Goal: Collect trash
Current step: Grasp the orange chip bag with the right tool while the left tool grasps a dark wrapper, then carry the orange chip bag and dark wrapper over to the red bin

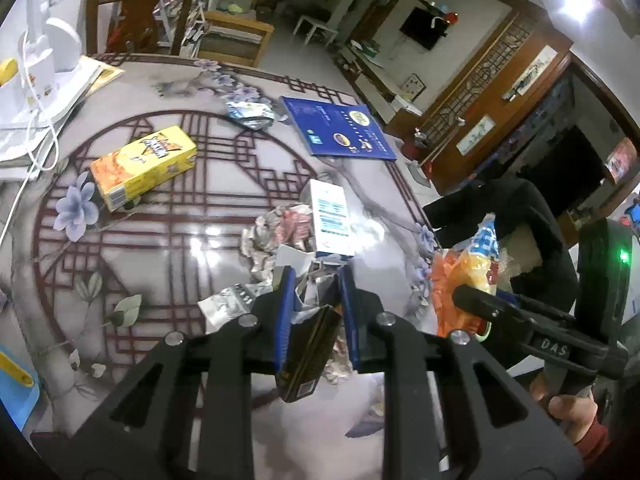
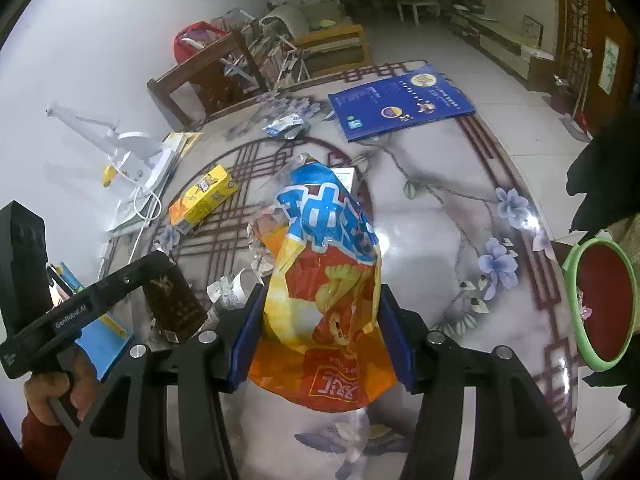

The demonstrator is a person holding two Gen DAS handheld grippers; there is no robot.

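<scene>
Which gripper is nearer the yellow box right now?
Left. The left gripper, shut on a dark box, sits nearer the yellow box; the right gripper, holding a snack bag, is farther right.

Left wrist view: the dark box (image 1: pixel 306 354) hides the table (image 1: pixel 168 248) directly beneath it; its print is too blurred to read. Behind the dark box, the crumpled wrappers (image 1: pixel 280 236) are partly covered by the white carton (image 1: pixel 331 216). The blue tray (image 1: pixel 16 384), left of the dark box, is cut by the picture's edge.

Right wrist view: the snack bag (image 2: pixel 326 280) conceals most of the white carton (image 2: pixel 347 178) behind it. Right of the snack bag, the green-rimmed bin (image 2: pixel 600 300) is clipped by dark cloth (image 2: pixel 604 184) above. The blue booklet (image 2: pixel 400 100) bears text too small to read.
</scene>
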